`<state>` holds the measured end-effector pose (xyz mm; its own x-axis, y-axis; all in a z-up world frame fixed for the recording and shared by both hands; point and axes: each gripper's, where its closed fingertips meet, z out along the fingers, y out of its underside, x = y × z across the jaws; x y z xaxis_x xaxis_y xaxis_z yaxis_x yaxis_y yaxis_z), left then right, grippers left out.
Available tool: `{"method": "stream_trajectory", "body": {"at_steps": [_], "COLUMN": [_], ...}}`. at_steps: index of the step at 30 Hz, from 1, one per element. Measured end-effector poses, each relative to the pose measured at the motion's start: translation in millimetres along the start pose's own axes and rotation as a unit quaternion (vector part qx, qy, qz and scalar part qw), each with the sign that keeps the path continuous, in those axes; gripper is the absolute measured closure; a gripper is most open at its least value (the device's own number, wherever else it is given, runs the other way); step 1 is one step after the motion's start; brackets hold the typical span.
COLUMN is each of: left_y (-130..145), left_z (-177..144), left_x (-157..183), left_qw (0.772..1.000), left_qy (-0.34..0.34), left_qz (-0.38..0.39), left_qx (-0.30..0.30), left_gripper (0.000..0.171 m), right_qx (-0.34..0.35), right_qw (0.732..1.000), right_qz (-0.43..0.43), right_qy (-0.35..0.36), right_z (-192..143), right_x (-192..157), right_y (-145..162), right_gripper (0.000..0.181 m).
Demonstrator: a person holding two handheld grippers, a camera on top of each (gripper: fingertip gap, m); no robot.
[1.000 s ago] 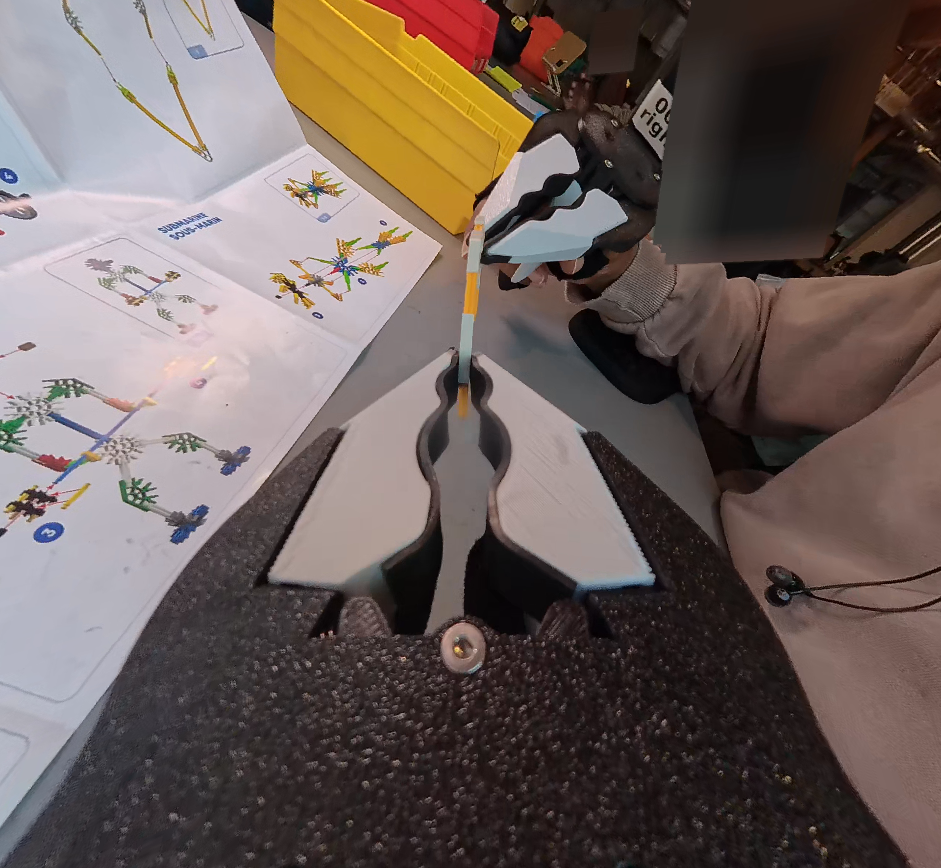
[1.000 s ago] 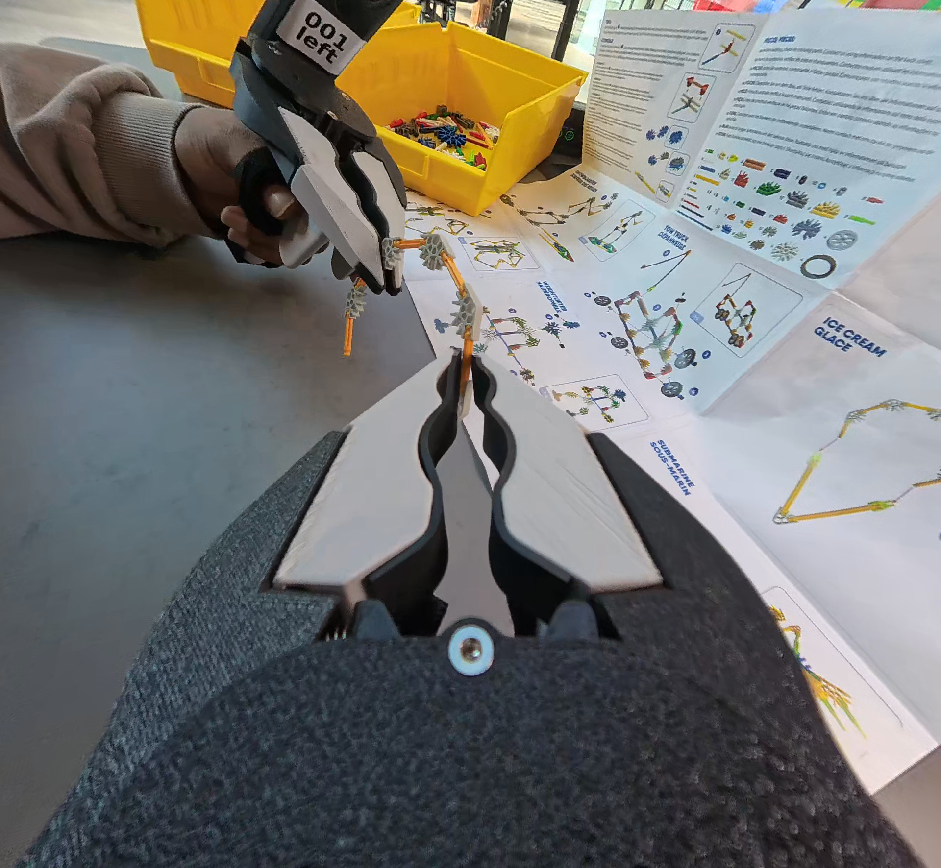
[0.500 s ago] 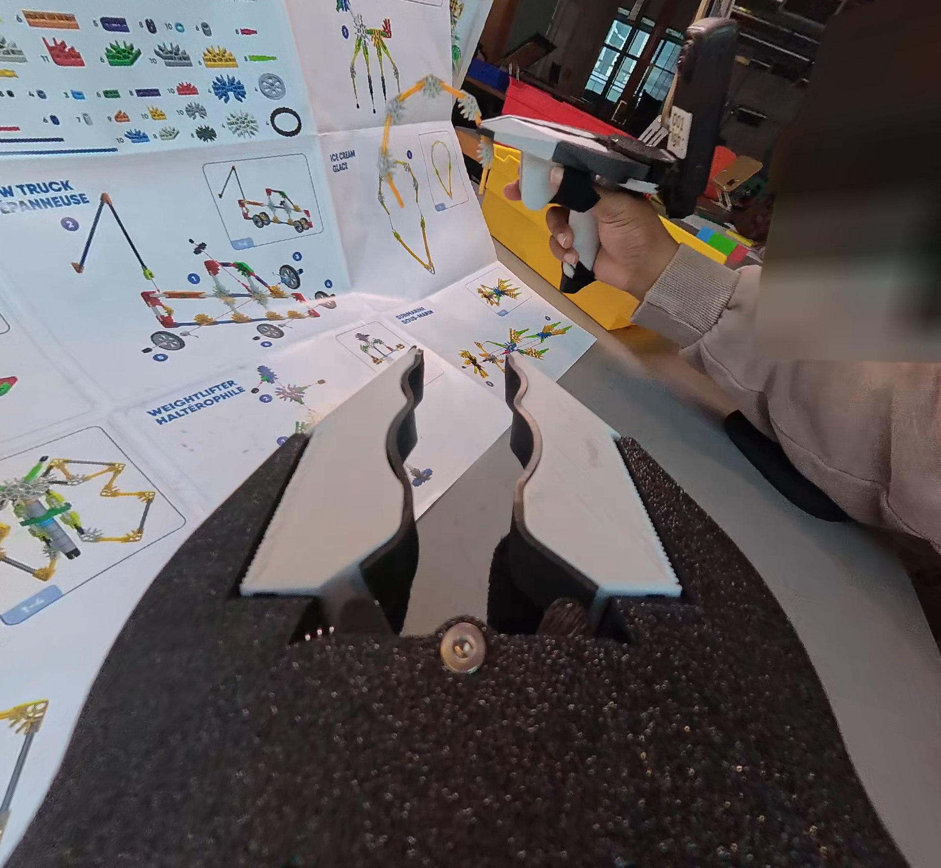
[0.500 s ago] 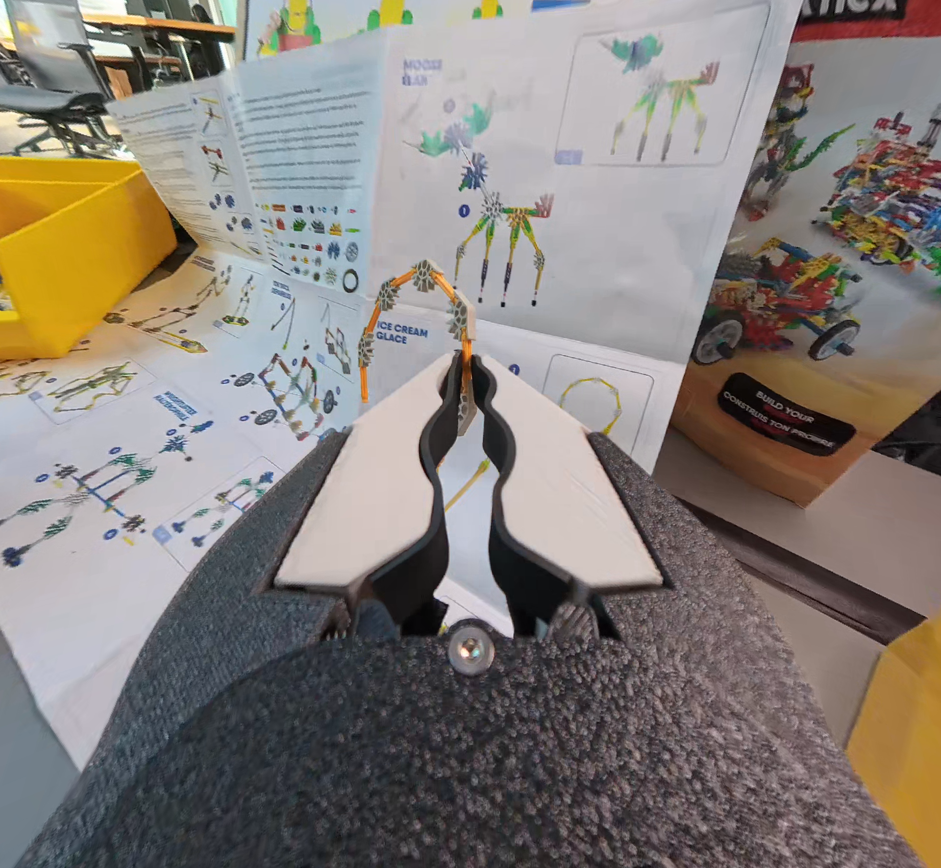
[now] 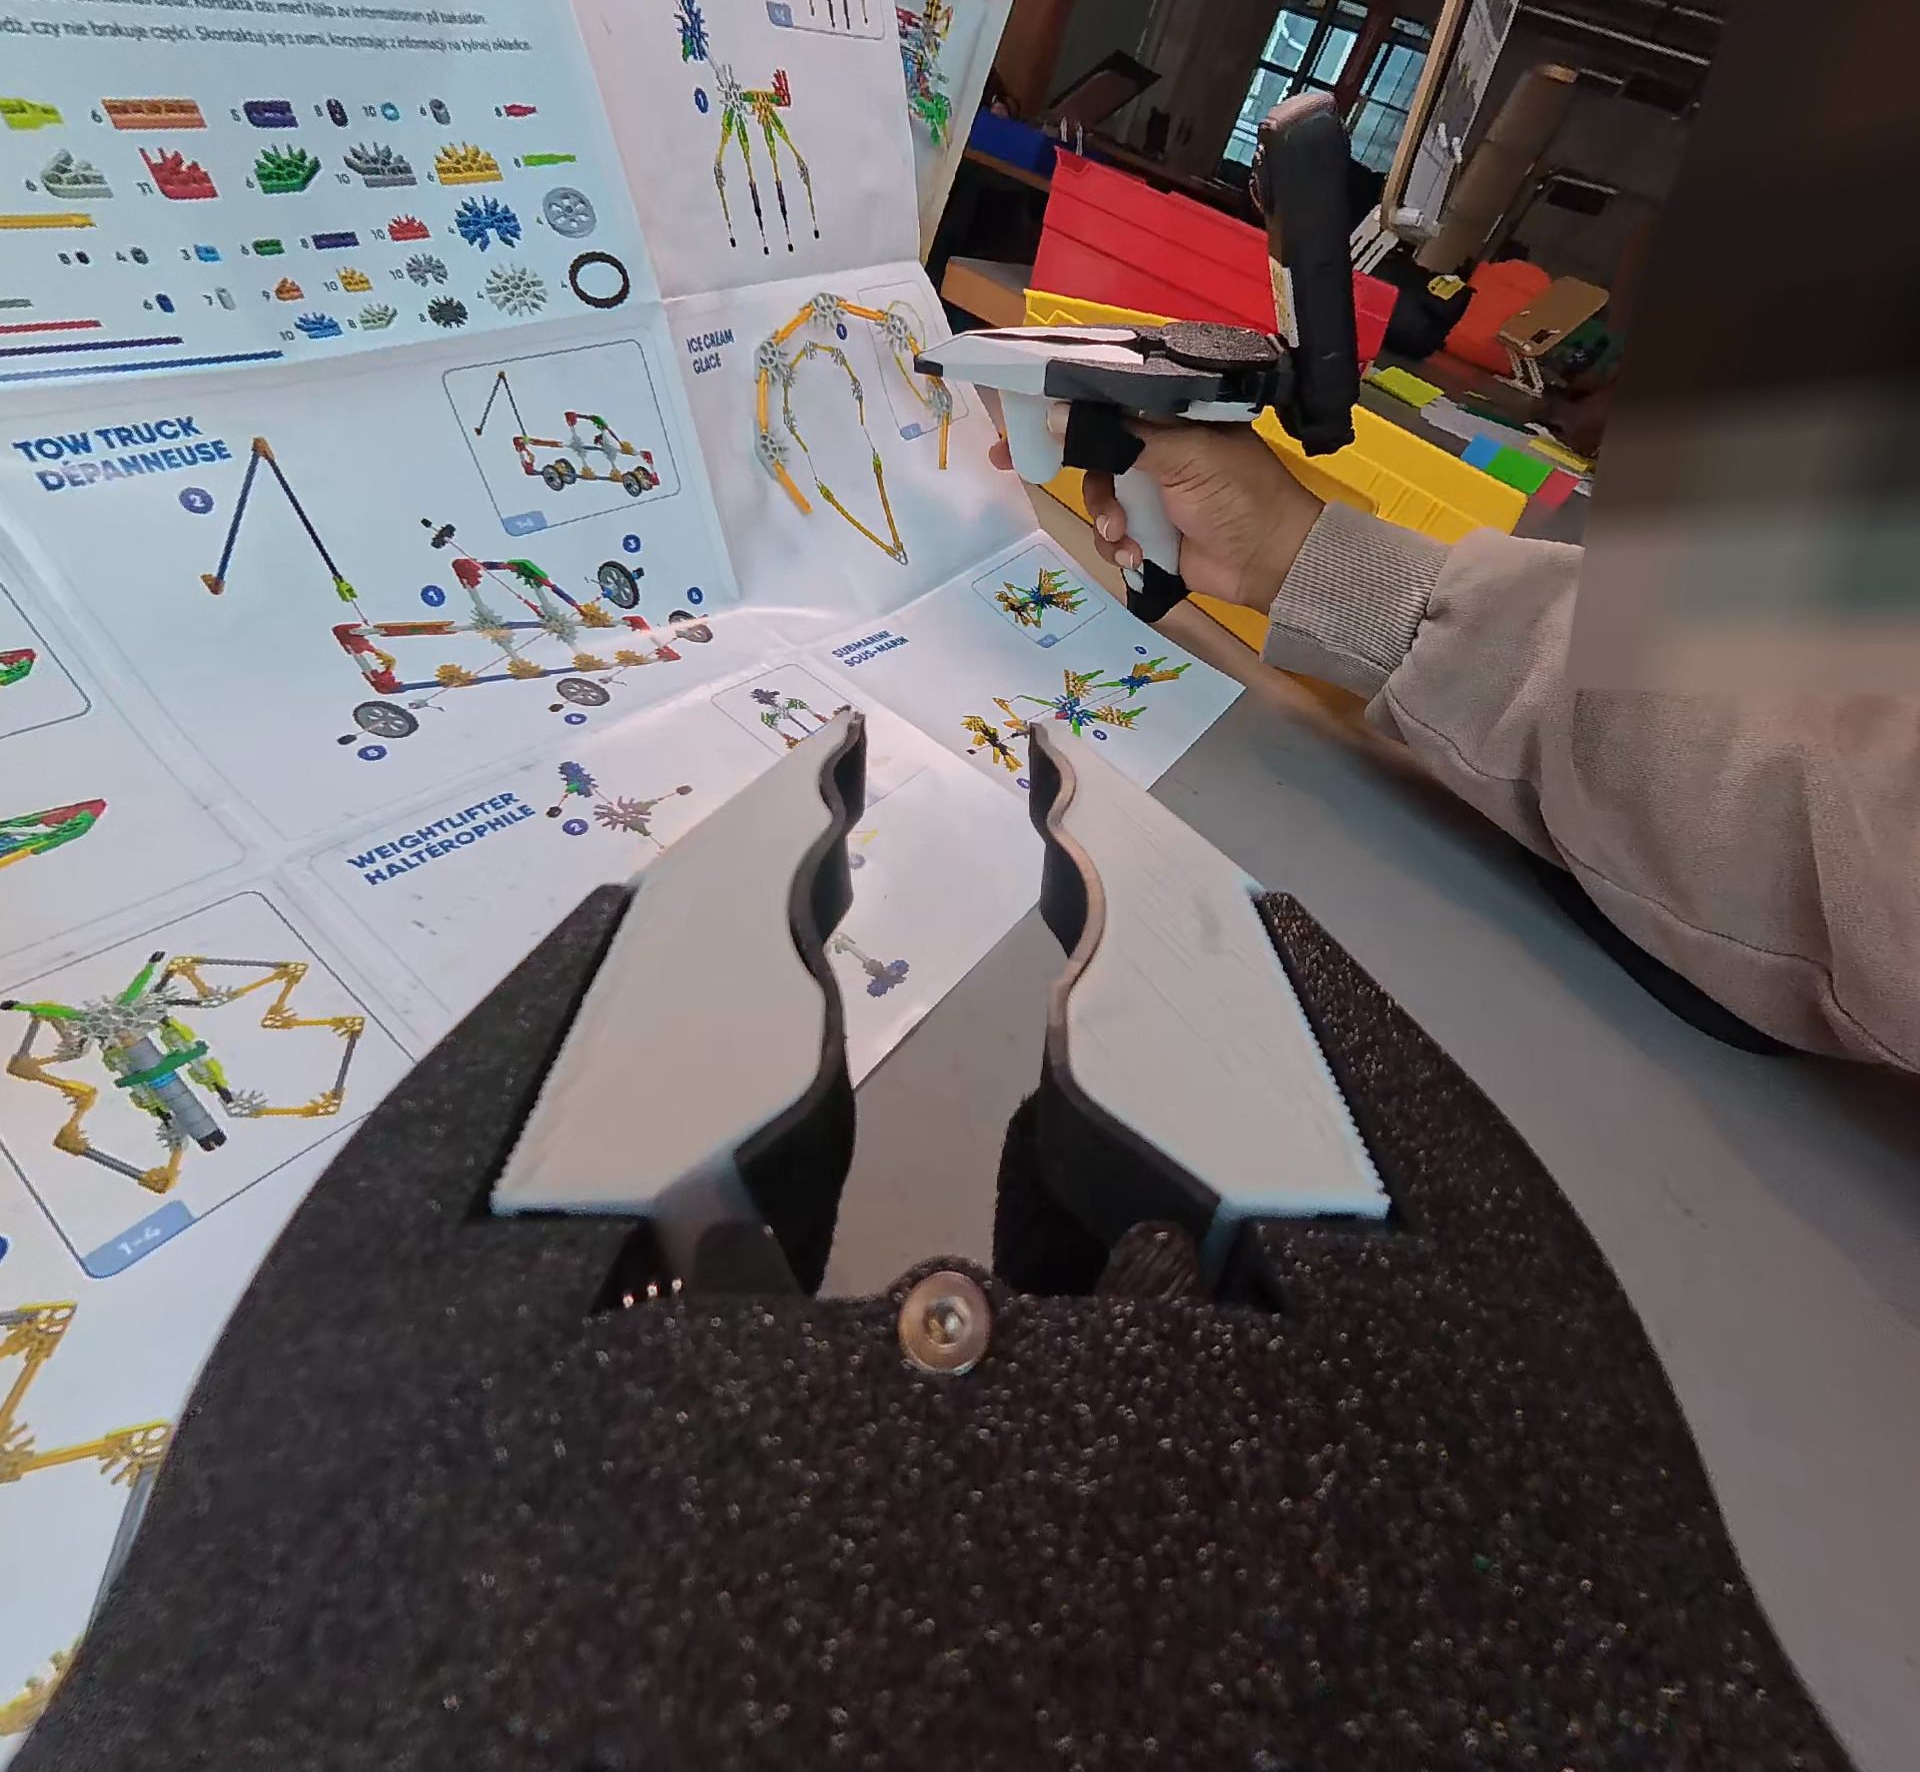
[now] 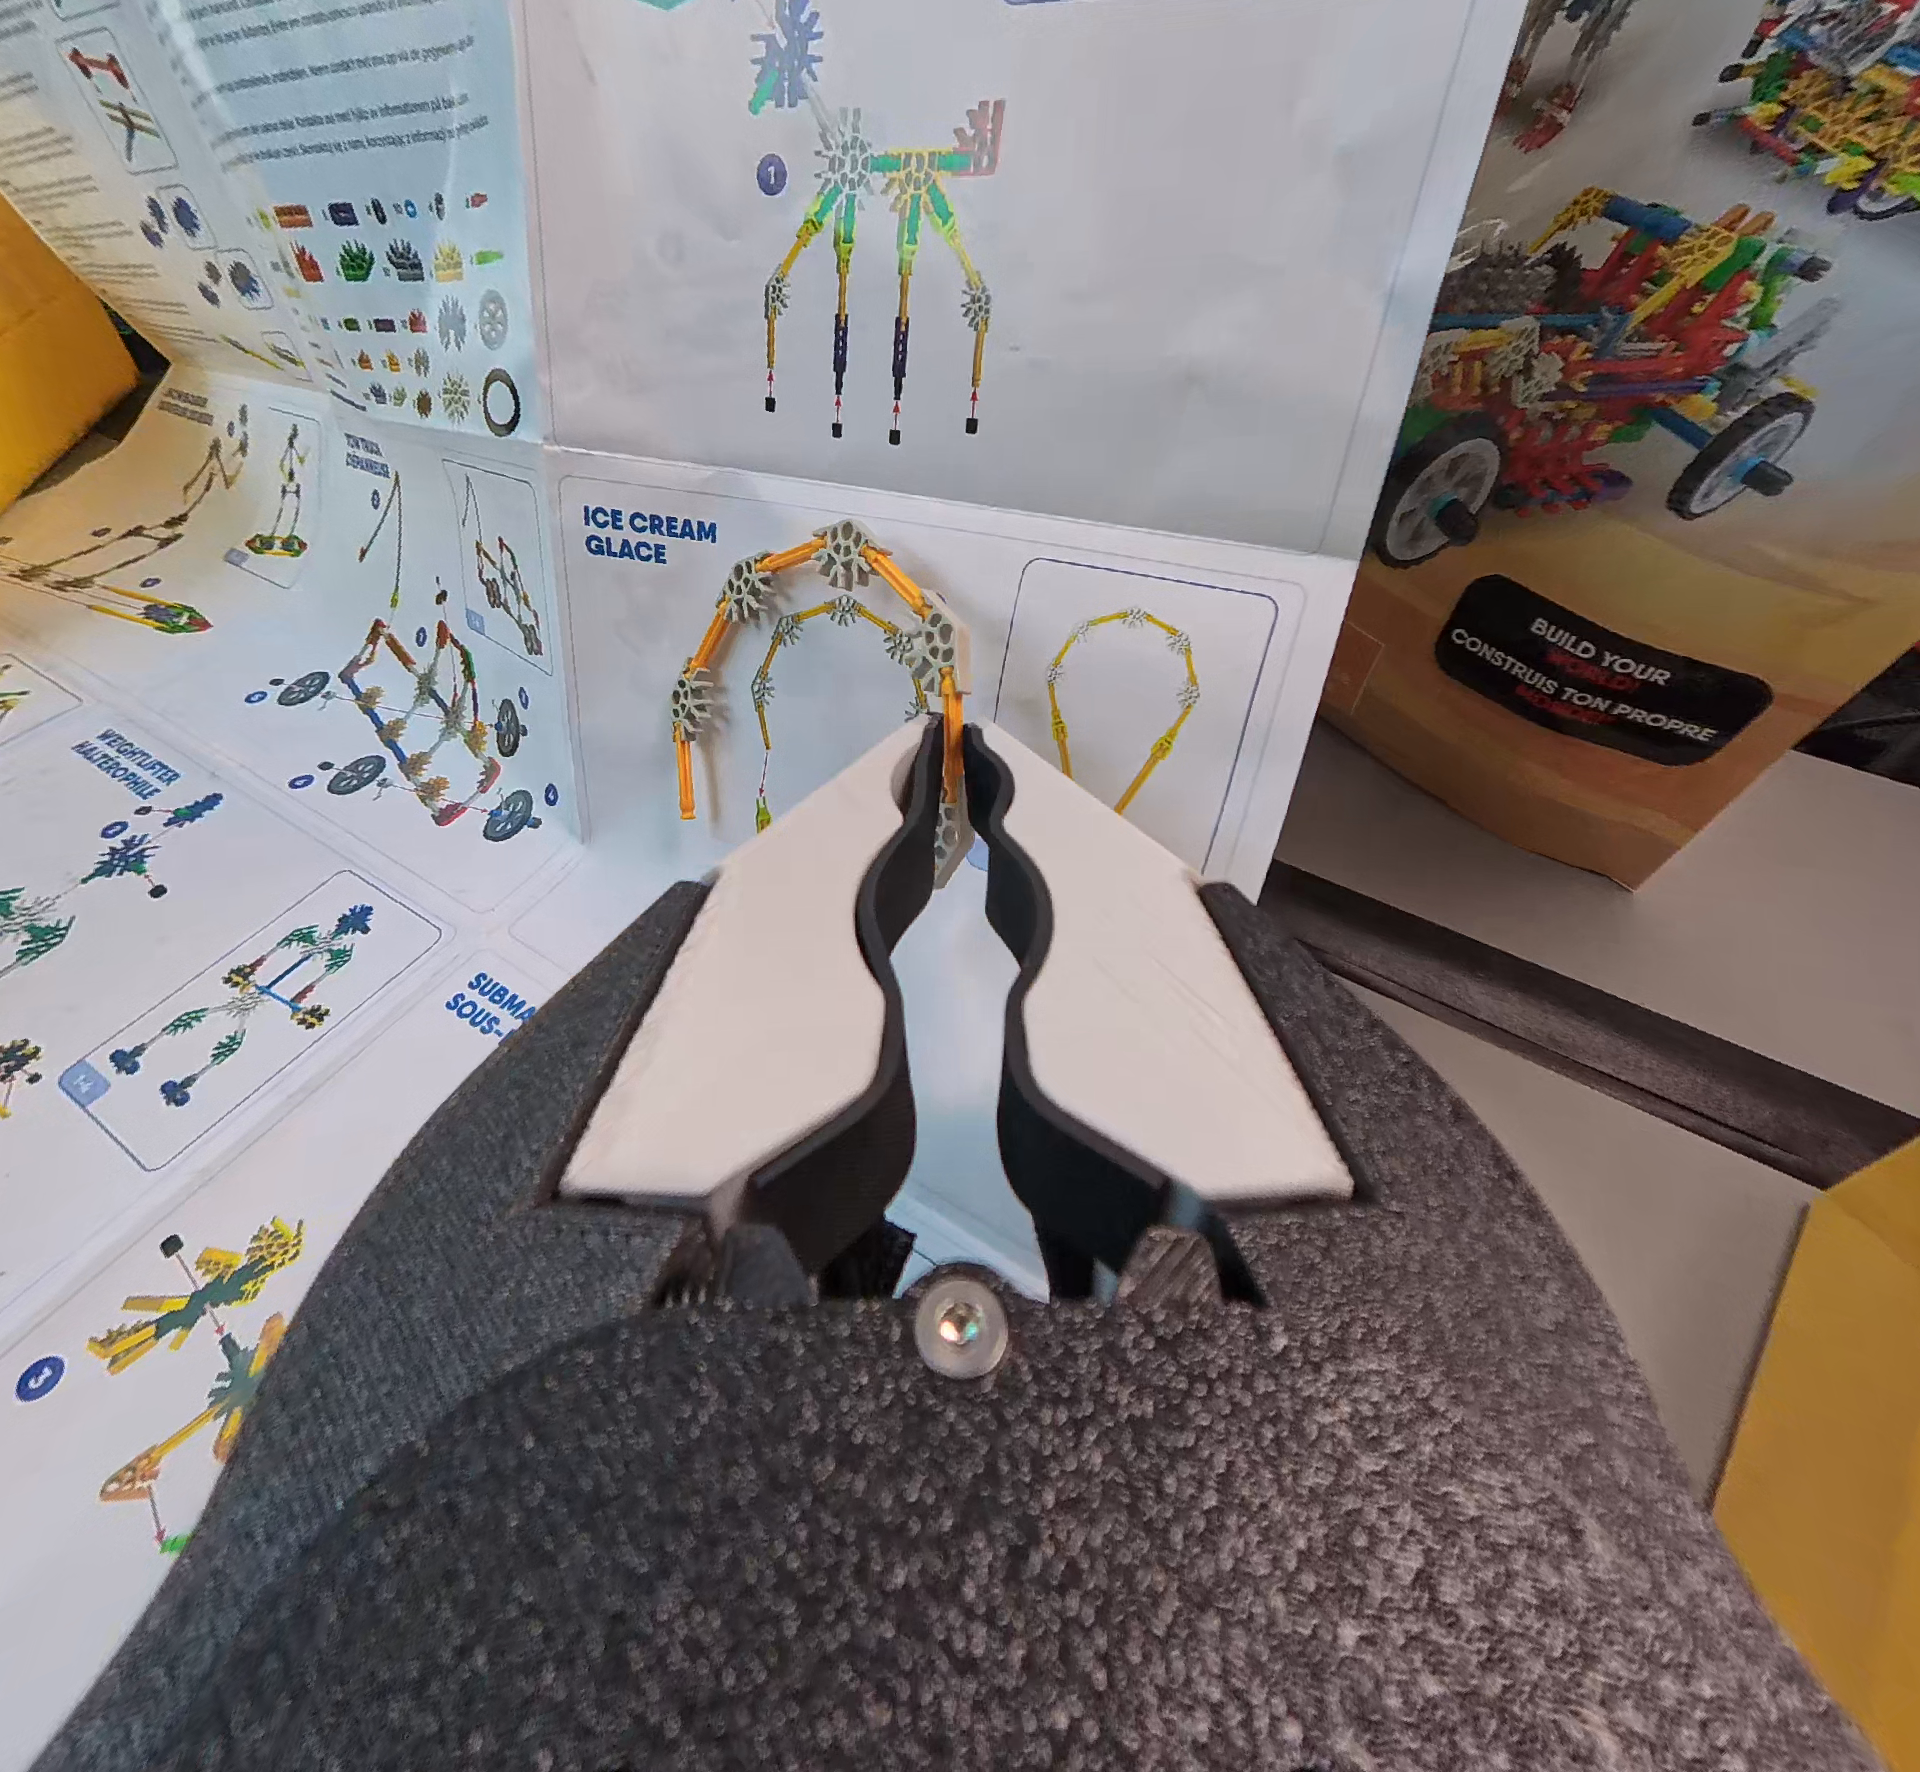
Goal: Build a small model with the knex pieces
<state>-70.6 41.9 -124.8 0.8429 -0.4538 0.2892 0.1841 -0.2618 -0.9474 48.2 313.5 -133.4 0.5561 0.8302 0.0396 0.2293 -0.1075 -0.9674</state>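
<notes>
Right gripper (image 6: 948, 735): jaws clamped on 1 orange rod at the end of an arch-shaped chain (image 6: 821, 610) of rods and grey snowflake connectors. The chain is held up in the air, close in front of the upright fold of the instruction sheet (image 6: 1039, 351), right over the printed drawing of a similar arch. My reading: it is raised there to compare the built shape with the drawing, since the 2 outlines nearly overlap.

Count on the chain, right wrist view: 4 grey connectors clear, a 5th partly tucked between the jaws; about 4 orange rods, the lowest left one hanging free. The grip sits on the right leg, so the rest arcs up and over to the left.

Left gripper (image 5: 945, 735): jaws apart, nothing between them. It hovers low over the flat part of the sheet near the table (image 5: 1455, 1151) edge, well apart from the chain, aimed toward it.

Left wrist view also shows the right gripper side-on, level, held by a hand (image 5: 1205, 517) in a beige sleeve (image 5: 1558, 787), with the chain (image 5: 831, 351) at its tip.

Around: 1 printed toy box (image 6: 1621, 372) standing right of the sheet; 1 yellow bin (image 5: 1382, 475) and 1 red bin (image 5: 1143, 236) behind the hand.
</notes>
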Motion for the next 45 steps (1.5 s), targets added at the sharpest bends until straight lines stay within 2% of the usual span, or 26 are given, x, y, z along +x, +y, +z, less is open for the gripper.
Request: {"method": "stream_trajectory", "body": {"at_steps": [5,11,15,34,45], "left_y": [-2.0,-6.4,-9.0,-2.4,-0.7], "left_z": [-2.3,-8.9,-12.1,-7.9,-5.2], "left_x": [-9.1,-23.7,-27.9,-28.2,-27.2], "left_qw": [0.999,0.987,0.977,0.975,0.976], "left_qy": [-0.038,-0.143,-0.186,-0.189,-0.184], "left_qz": [0.014,0.071,0.102,0.107,0.112], "left_qx": [0.003,-0.009,-0.016,-0.037,-0.041], "left_gripper": [0.135,0.122,0.111,0.108,0.108], "right_qx": [-0.011,-0.029,-0.04,-0.053,-0.033], "right_qw": [1.0,0.998,0.997,0.995,0.998], "right_qz": [0.002,-0.016,-0.026,-0.025,-0.018], "right_qy": [0.019,0.05,0.063,0.082,0.058], "right_z": [1.0,1.6,2.9,3.3,-1.4], "right_x": [5.6,8.9,9.5,13.5,4.8], "right_y": [2.8,8.0,10.7,14.1,6.3], "right_gripper": [0.179,0.179,0.179,0.179,0.179]}}
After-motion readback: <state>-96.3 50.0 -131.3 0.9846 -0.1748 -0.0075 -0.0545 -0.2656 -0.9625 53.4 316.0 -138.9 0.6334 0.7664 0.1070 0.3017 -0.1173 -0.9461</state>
